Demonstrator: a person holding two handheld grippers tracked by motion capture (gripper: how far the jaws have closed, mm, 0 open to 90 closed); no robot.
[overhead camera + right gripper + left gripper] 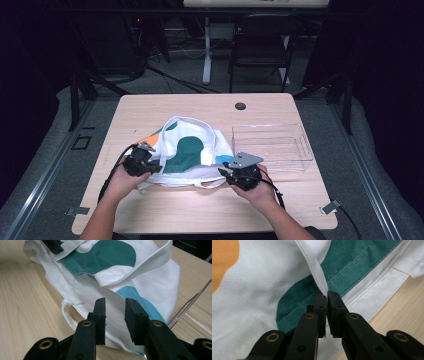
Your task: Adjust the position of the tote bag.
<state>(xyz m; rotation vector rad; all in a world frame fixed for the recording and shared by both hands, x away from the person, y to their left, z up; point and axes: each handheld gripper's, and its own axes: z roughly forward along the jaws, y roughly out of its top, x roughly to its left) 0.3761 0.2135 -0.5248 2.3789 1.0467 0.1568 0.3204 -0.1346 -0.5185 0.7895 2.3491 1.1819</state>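
I'm looking down on the white tote bag (185, 155) lying crumpled at the middle of the wooden table (150, 210), its green, orange and blue patches facing up, and I'm finding no brand, label or lettering on it that I can read. My left gripper (327, 296) is pinching a white stitched strap (313, 267) of the bag, jaws closed down on it with only the fabric between the pads. My right gripper (115, 312) is hovering at the bag's near right edge, jaws partly apart; cloth is lying between them, though I can't quite tell whether the pads are touching it. A clear plastic bin (272, 145) is sitting just beside the bag on the right.
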